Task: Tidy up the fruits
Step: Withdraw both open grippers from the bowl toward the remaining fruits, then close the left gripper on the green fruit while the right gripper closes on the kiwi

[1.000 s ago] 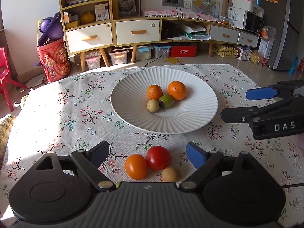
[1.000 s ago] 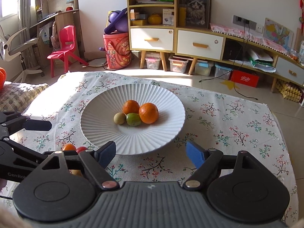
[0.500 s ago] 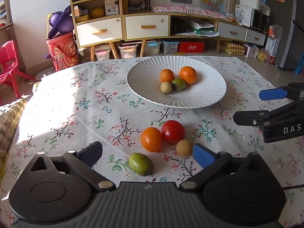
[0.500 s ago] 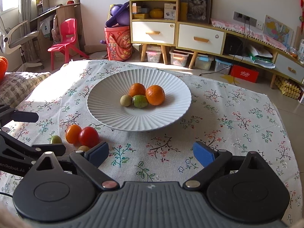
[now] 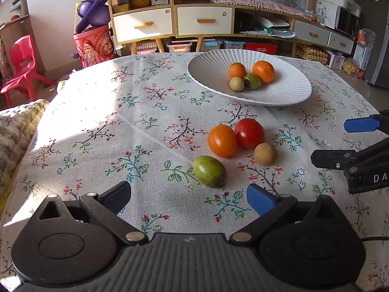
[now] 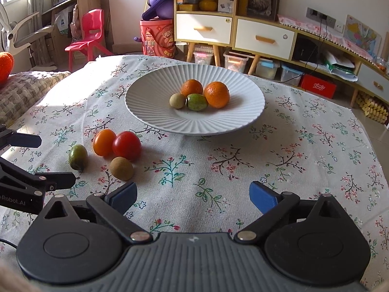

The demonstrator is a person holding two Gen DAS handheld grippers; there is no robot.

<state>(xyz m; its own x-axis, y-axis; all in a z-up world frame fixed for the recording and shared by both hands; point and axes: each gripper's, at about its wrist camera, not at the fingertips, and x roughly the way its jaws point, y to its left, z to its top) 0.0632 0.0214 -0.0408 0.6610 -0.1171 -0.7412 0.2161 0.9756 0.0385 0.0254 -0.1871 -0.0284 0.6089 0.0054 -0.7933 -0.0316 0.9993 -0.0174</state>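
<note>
Floral tablecloth [image 5: 97, 112] under sun. White ribbed plate [image 6: 150, 112] holding four fruits. Just beside it: orange tomato [image 5: 221, 141] touching red tomato [image 5: 249, 133], longan [image 5: 265, 154], green fruit [image 5: 209, 171]. Left gripper [image 5: 188, 198] wide open, empty; right gripper [image 6: 192, 196] opening, empty.

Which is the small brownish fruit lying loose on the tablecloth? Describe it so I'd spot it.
Find the white ribbed plate. On the cloth in front of it lie four loose fruits. The brownish fruit is the small, dull, round one beside the red tomato, unlike the glossy orange tomato and the oval green fruit.
</note>
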